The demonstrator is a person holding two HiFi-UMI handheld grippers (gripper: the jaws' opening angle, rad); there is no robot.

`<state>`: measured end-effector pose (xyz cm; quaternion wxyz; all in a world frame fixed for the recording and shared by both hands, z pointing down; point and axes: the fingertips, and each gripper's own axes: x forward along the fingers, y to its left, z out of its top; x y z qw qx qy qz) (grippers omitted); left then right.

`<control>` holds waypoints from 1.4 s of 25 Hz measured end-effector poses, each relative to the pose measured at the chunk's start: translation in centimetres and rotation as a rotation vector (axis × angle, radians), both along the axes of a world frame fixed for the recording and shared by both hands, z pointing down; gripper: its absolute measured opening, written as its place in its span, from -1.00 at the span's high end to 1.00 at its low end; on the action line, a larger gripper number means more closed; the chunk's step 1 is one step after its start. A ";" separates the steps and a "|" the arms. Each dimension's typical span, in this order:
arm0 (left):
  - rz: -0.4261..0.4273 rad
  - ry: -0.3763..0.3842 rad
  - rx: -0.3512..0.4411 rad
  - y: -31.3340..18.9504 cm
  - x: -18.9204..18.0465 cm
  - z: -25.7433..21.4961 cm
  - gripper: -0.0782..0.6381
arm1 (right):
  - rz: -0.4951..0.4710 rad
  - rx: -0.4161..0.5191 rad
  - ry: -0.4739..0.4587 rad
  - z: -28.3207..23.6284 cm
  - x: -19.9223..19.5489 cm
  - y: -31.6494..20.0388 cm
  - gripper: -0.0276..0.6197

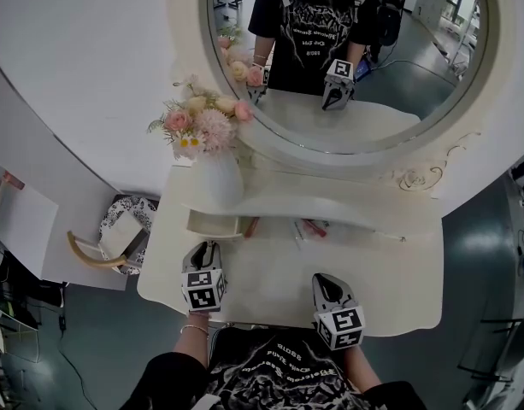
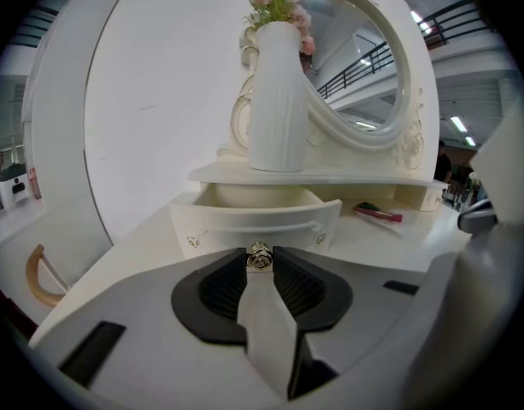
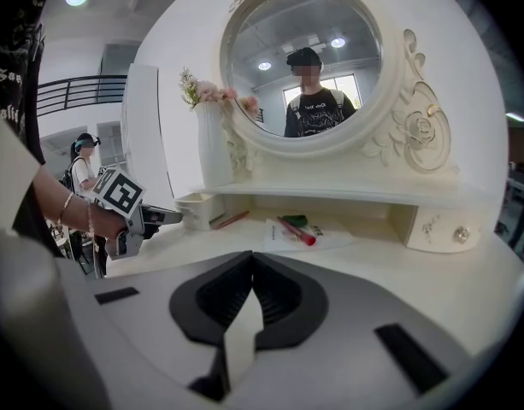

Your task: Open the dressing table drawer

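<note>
Left claw (image 2: 260,265) is clamped on knob (image 2: 260,255), which is small, hard metal, probably slick, and the only hold. Drawer (image 2: 244,219) just ahead looks light, stiff and free-sliding. Right claw (image 3: 251,270) has jaws together, empty.

Head cam sits above me and looks steeply down on the dressing table (image 1: 390,289), with the left gripper (image 1: 206,250) and right gripper (image 1: 326,278) low in frame. Left gripper cam looks along its jaws, very close to the open drawer (image 2: 253,216), with the knob (image 2: 259,257) at the jaw tips. Right gripper cam sits further back and faces the mirror (image 3: 303,67), with the left gripper at its left edge. All three share the drawer, the vase (image 1: 219,178) and the tabletop.
</note>
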<state>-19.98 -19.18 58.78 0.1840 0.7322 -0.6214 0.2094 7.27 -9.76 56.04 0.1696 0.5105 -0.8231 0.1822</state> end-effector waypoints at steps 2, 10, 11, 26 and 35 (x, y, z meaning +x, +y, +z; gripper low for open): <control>0.000 -0.001 0.000 0.0 0.0 0.0 0.49 | -0.002 0.002 0.001 0.0 -0.1 0.0 0.88; 0.008 -0.013 0.006 0.2 0.0 0.1 0.49 | 0.000 0.002 0.010 0.0 -0.2 -0.1 0.88; 0.007 -0.012 0.006 0.2 0.0 0.0 0.49 | 0.000 0.002 0.009 0.0 -0.2 -0.1 0.88; 0.008 0.035 0.032 0.5 0.3 0.0 0.37 | -0.003 -0.007 0.020 0.3 -0.3 -0.2 0.88; -0.045 0.130 0.036 3.3 0.5 -0.2 0.29 | -0.008 -0.008 0.020 0.4 -0.7 -0.1 0.88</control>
